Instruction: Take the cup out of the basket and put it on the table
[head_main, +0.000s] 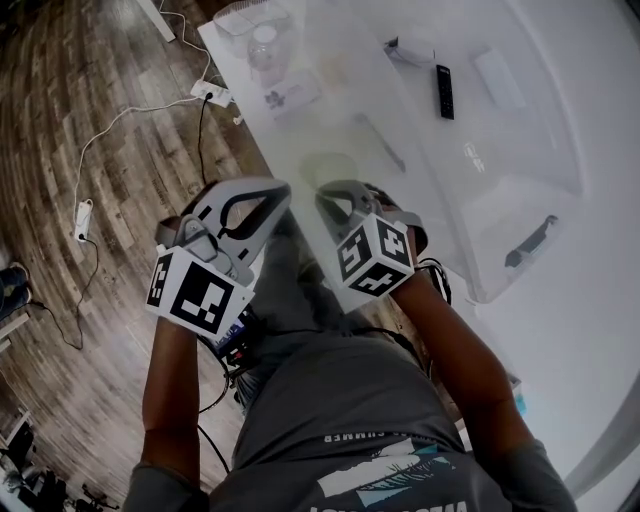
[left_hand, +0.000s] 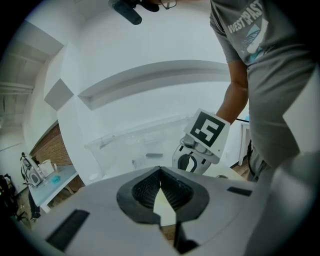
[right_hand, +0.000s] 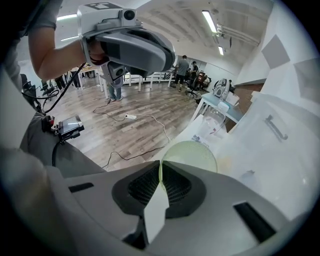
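Your right claw (right_hand: 160, 175) pinches thin wall of cup (right_hand: 192, 156).
Cup is out of clear basket (head_main: 500, 215), at near-left edge of white surface (head_main: 570, 340), left of basket.
Whether its bottom touches surface: cannot tell.
Left to do, I judge: set down, let go.
Your left claw (left_hand: 160, 175) pressed together, holds nothing.
Cup: pale green, translucent, round mouth, looks thin and light.

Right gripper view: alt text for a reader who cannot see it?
The right gripper has its jaws shut on the rim of a pale green cup, a clear basket to its right. The left gripper hangs upper left over wooden floor.
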